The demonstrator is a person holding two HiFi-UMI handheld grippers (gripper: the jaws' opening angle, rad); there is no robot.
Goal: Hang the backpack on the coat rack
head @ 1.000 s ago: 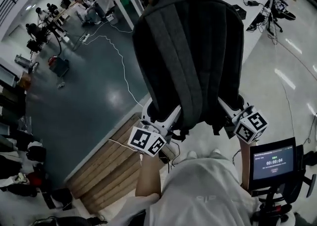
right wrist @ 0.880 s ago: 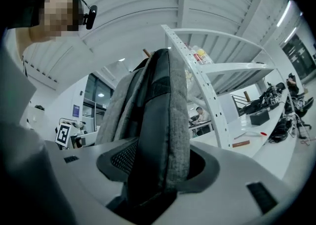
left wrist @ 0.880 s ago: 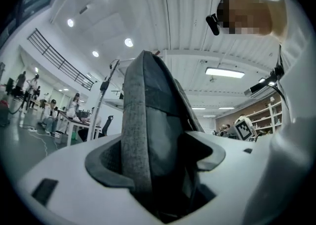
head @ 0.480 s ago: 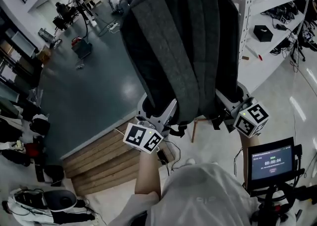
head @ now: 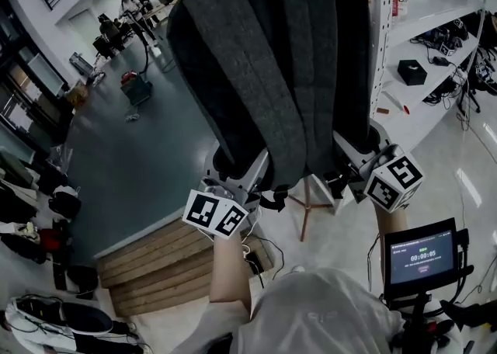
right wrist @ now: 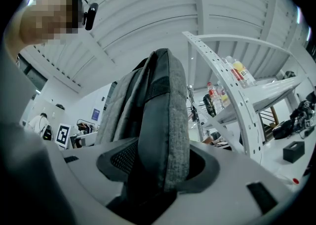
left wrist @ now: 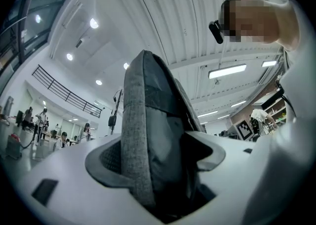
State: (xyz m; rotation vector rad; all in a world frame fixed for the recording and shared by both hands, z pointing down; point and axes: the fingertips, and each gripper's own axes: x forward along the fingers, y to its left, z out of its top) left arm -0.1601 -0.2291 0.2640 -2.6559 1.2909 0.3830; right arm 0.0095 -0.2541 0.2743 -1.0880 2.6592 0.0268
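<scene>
A dark grey backpack (head: 272, 73) is held up high in front of me and fills the upper middle of the head view. My left gripper (head: 247, 183) is shut on its lower left edge, and my right gripper (head: 349, 164) is shut on its lower right edge. In the left gripper view the backpack (left wrist: 153, 155) stands between the jaws of the left gripper (left wrist: 158, 169). In the right gripper view the backpack (right wrist: 158, 130) is clamped by the right gripper (right wrist: 158, 169) too. A thin wooden coat rack leg (head: 304, 209) shows under the bag; its hooks are hidden.
A white metal shelf unit (head: 423, 11) with bottles and gear stands at the right. A wooden platform (head: 167, 255) lies below left, beside dark green floor. A screen on a stand (head: 422, 255) is at lower right. People work far back at the left.
The backpack has been lifted higher and closer to the head camera, its top now out of frame. Both grippers rose with it, and the view shifted toward the shelf.
</scene>
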